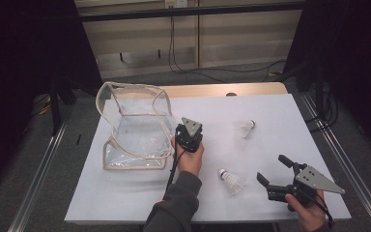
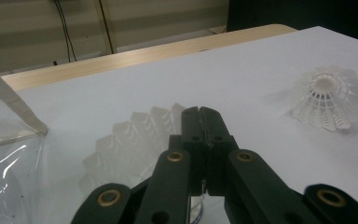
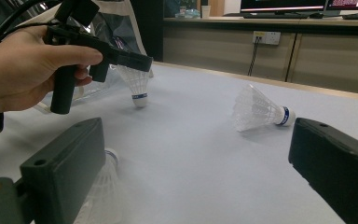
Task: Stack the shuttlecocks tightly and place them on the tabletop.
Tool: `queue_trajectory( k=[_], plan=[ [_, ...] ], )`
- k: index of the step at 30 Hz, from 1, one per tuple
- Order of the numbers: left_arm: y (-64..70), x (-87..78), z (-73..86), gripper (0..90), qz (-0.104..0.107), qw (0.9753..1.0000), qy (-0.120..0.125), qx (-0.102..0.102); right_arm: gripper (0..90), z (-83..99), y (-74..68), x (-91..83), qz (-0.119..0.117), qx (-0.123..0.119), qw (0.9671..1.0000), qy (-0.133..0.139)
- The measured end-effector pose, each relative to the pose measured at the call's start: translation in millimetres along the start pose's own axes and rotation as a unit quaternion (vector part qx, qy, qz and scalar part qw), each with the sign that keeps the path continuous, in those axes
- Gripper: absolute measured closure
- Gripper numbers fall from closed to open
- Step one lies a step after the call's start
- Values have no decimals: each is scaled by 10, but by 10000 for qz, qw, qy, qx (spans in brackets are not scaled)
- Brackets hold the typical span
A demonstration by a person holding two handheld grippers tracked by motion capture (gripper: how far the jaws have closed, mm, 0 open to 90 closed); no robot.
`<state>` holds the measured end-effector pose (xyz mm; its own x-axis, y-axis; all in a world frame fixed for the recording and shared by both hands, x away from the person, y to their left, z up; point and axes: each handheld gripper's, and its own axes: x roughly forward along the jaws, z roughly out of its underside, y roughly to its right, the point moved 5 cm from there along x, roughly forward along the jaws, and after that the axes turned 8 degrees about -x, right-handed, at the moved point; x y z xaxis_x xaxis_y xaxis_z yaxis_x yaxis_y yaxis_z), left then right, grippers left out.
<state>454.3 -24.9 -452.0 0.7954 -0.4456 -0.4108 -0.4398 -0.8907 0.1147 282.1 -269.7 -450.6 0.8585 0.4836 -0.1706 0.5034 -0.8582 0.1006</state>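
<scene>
The left tool (image 1: pixel 189 131) is pinched fully together on the feather skirt of a shuttlecock (image 3: pixel 137 84); the right gripper view shows it dangling cork-down, its base near or on the desk (image 1: pixel 140 198), and in the left gripper view the pale feathers (image 2: pixel 135 140) spread out behind the closed black jaws. Gripping by the thin skirt edge seems sensible, since the jaws are narrow and the cork end then hangs free to lead the way into a container. That container is probably the clear plastic bag (image 1: pixel 135 126) just to the left of the held shuttlecock, standing with its mouth gaping upward on the left half of the desk, its stiff trimmed rim keeping it open so something can be dropped in from above. The right tool (image 1: pixel 276 175) hovers at the near right with its jaws spread wide and nothing between them, angled toward a second shuttlecock (image 1: pixel 233 181) lying on its side near the front edge, just to its left; it looks readied for that pickup. A third shuttlecock (image 1: pixel 245 128) lies on its side farther back, right of centre, well apart from both tools and untouched.
</scene>
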Motion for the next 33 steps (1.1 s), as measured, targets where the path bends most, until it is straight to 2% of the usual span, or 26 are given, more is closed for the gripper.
queue_trajectory(
  k=[1,8,12,16,23,28,33],
  plan=[
    [1,7,-21,897,-5,10000,46,-62,31,0,1,-1,-3,2,10000,0],
    [-39,50,-53,896,-155,9998,54,62,31,2,3,-9,1,0,10000,-10],
    [-69,70,-32,896,-227,9997,-24,42,31,-1,4,-13,-4,19,10000,16],
    [-76,74,-36,896,-290,9996,15,16,31,0,2,-11,-8,10,10000,5],
    [-119,83,-25,896,-466,9987,-48,212,31,1,2,-10,-16,10,10000,4],
    [-98,96,-21,889,-391,9990,-54,198,31,2,-5,-6,-35,-18,10000,-5],
    [-53,148,27,839,-135,9997,-130,140,31,1,-11,-6,-40,-20,10000,-12]
  ],
)
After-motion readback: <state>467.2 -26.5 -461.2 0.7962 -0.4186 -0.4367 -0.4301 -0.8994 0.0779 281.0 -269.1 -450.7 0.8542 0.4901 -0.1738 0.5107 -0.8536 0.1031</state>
